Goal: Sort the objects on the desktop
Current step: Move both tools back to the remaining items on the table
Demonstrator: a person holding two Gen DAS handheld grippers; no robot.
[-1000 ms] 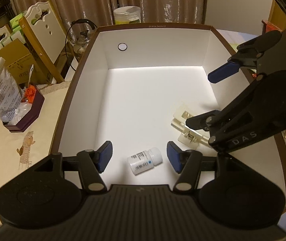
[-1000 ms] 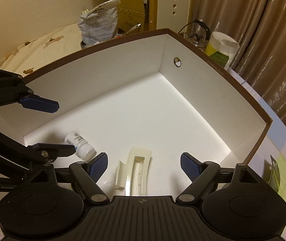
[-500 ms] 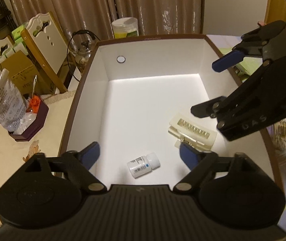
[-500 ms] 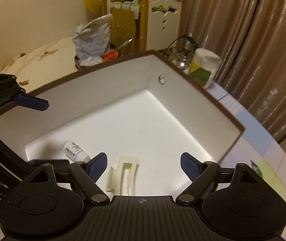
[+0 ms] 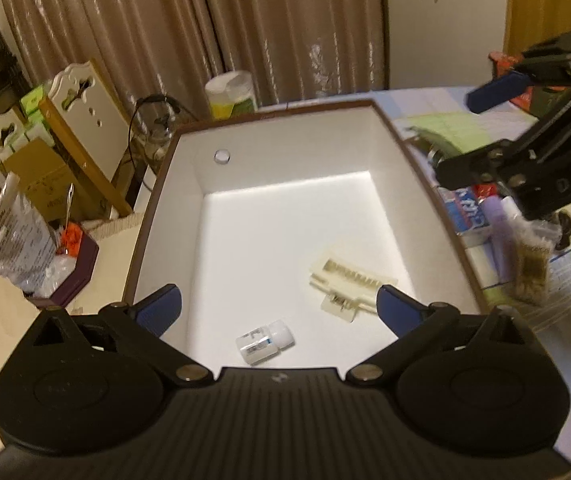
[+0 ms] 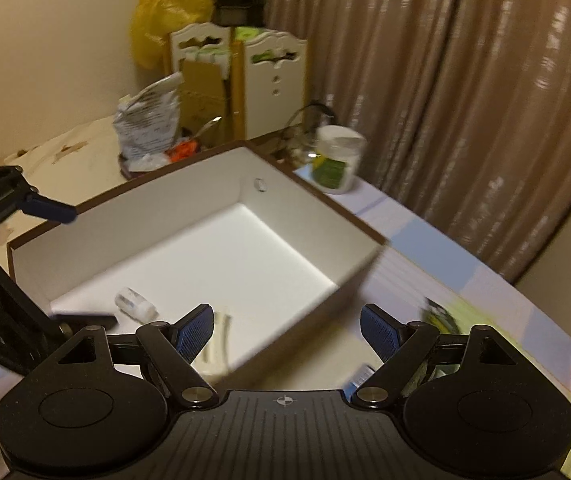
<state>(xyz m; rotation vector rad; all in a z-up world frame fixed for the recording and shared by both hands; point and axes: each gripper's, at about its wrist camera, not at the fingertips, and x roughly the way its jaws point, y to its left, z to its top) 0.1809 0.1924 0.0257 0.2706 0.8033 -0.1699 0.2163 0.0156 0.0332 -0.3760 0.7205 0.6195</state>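
Hand-held grippers [image 5: 279, 308] lifted; box [image 5: 393, 132] holds two items.

the left wrist view looks down from above the near end of the white box [image 5: 285, 208], facing the curtains [image 5: 205, 20]. the right wrist view looks from the box's [image 6: 213, 240] right corner, aimed diagonally left. both share the box's inside, the small bottle [image 5: 264, 342] [image 6: 135, 305] and the far jar [image 5: 231, 94] [image 6: 335, 158].
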